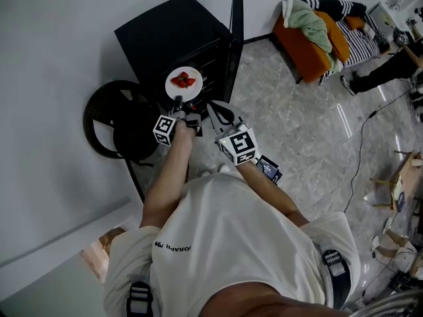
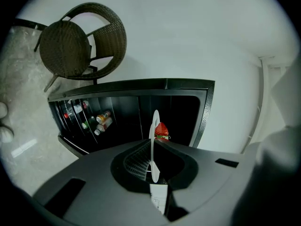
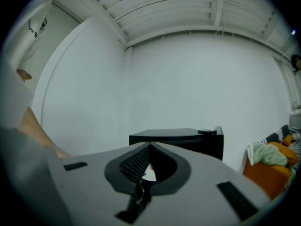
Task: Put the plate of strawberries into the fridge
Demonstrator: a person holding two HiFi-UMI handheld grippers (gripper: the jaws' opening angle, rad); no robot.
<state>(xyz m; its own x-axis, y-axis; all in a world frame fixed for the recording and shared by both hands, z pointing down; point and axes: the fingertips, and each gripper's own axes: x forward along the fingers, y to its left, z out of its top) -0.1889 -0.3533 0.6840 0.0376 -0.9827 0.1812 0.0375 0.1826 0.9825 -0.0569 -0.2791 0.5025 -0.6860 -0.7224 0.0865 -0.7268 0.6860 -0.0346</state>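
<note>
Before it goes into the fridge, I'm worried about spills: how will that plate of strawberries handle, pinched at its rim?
The plate looks thin and stiff, unlikely to flex. Gripped at one edge by the left tool, it may tip. The strawberries sit loose and could roll off.

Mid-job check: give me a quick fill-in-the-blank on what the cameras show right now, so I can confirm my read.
1. The gripper clamping the white plate is the person's ___ one.
2. The red fruit on the plate are ___.
3. The black fridge has its door standing ___.
4. The dark wicker seat beside the fridge is a ___.

Missing words: left; strawberries; open; chair.
</note>
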